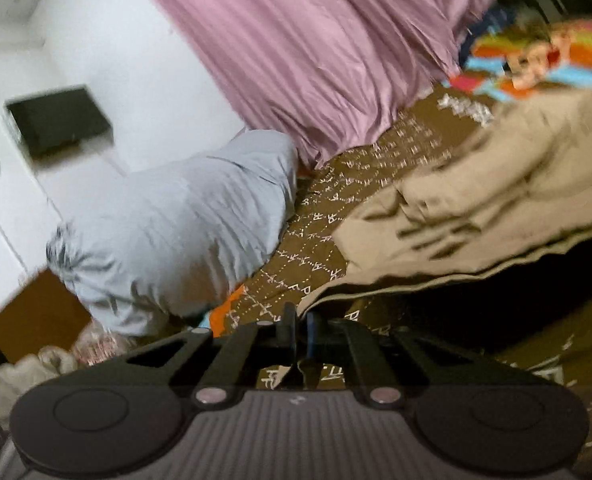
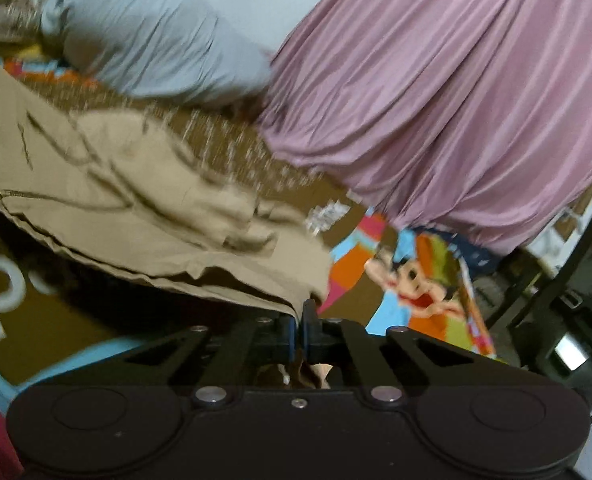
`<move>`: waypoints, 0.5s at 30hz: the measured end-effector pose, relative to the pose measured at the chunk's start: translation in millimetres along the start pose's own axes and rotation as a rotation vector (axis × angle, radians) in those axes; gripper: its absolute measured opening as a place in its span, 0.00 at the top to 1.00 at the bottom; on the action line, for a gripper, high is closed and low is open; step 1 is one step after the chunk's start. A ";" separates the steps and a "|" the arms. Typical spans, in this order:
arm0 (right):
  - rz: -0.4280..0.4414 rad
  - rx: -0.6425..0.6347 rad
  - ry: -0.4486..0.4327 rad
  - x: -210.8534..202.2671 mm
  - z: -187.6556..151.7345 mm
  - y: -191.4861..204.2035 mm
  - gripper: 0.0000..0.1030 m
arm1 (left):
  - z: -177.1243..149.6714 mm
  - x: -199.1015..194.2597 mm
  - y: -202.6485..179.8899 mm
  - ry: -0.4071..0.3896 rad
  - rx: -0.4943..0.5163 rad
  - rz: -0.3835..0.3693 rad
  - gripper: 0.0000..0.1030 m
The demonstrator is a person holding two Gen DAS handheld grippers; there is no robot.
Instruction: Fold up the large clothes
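Observation:
A large tan garment (image 1: 475, 200) lies rumpled on a brown patterned bedcover (image 1: 335, 216). My left gripper (image 1: 300, 316) is shut on the garment's near edge, which runs off to the right and hangs lifted above a dark shadow. In the right wrist view the same tan garment (image 2: 136, 184) spreads to the left. My right gripper (image 2: 299, 312) is shut on its corner, with cloth pinched between the blue pads.
A pink pleated curtain (image 1: 315, 48) (image 2: 455, 100) hangs behind the bed. A grey-blue pillow (image 1: 176, 232) (image 2: 156, 32) lies near the wall. A bright cartoon-print sheet (image 2: 423, 280) (image 1: 535, 56) lies beyond the garment. A black box (image 1: 60, 120) hangs on the white wall. Dark equipment (image 2: 567, 320) stands at right.

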State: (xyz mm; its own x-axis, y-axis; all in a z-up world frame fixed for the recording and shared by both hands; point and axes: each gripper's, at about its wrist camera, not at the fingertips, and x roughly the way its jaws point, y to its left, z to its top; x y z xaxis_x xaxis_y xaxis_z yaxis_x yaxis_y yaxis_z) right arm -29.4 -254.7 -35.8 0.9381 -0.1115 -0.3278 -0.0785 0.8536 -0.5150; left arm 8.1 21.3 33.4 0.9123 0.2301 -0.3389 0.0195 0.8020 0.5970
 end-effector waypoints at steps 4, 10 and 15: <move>-0.015 0.080 -0.025 -48.7 3.9 -7.6 0.99 | -4.6 -32.9 23.0 0.003 -0.047 -0.050 0.95; -0.045 0.188 -0.038 -100.7 5.8 -10.1 0.98 | 4.0 -43.4 36.1 0.000 -0.081 -0.083 0.94; -0.065 0.210 -0.058 -66.6 14.0 -20.0 0.98 | 36.6 4.5 25.3 -0.020 -0.059 -0.036 0.94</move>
State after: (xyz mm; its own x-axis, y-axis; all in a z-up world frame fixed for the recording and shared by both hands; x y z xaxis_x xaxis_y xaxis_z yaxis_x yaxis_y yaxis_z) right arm -85.6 -257.2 7.5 0.9571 -0.1454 -0.2506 0.0487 0.9334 -0.3556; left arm 27.7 22.4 73.6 0.9193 0.1899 -0.3448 0.0288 0.8410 0.5402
